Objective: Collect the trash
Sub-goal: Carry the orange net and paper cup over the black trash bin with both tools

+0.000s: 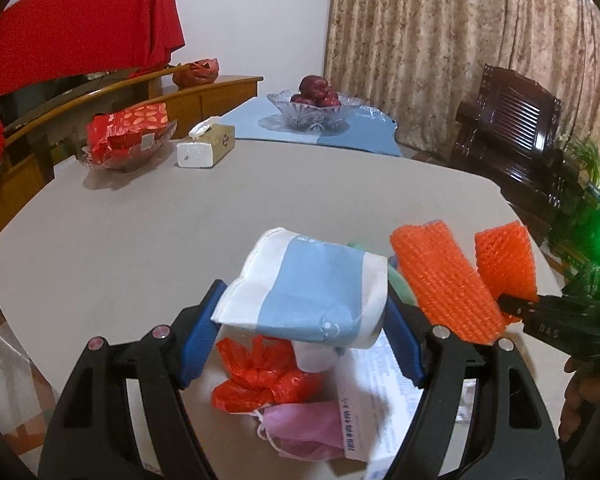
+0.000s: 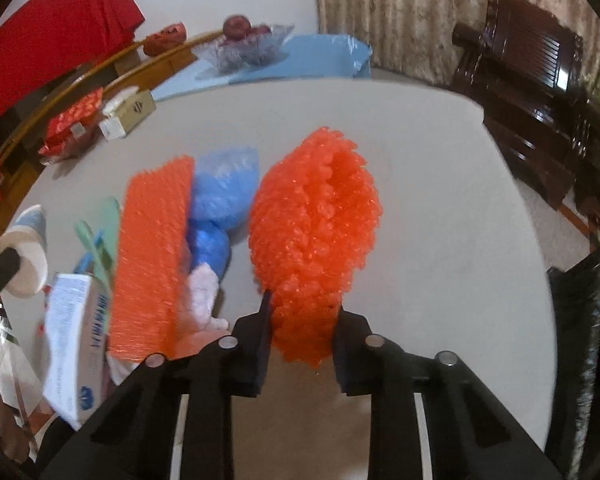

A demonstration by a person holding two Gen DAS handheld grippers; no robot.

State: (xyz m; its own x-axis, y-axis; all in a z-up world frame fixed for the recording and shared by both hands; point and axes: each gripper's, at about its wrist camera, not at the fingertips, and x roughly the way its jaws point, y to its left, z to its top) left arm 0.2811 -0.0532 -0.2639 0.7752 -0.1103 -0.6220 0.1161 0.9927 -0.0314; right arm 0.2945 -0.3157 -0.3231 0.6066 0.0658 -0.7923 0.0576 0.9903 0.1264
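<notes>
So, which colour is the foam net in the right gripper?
Bright orange foam net, best seen in the right wrist view.

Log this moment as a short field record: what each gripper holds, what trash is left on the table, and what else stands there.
left gripper: closed on a white-and-blue paper cup, held sideways
right gripper: pinching an orange foam fruit net
second orange net: lying loose between the two grippers
other trash on table: red plastic bag, pink face mask, printed box, blue plastic bag
far end: tissue box, glass fruit bowl, dish of red packets
</notes>
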